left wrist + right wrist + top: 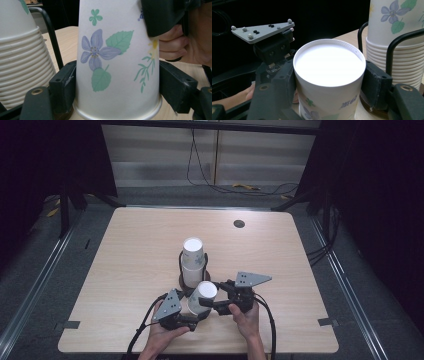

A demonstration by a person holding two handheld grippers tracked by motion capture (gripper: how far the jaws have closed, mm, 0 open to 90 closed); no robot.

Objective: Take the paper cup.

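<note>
**One cup off the stack, held between both pairs of fingers**

A single upside-down paper cup [202, 296] stands apart from the stack of cups [193, 262] in its wire holder [180, 261], so the separating looks done; what seems left is to carry the cup off and set it down, and the stack behind is still tall.

The right gripper [219, 306] is clenched on the cup just below its upturned base; in the right gripper view the white base [329, 64] sits squarely between the fingers [375, 86], both pads pressing the wall; the stack rises just beyond the right-hand finger.

The left gripper [196, 318] brackets the same cup low down, near its rim; in the left gripper view the flowered wall [117, 62] fills the gap between the fingers [63, 85]; the left-hand pad lies against the paper, the other pad [175, 85] looks touching or a hair off; I judge it a light grasp at about half width, not a firm squeeze.

The cup's rim rests on or just above the tabletop [280, 255], beneath the left fingers; which, I cannot tell.
</note>
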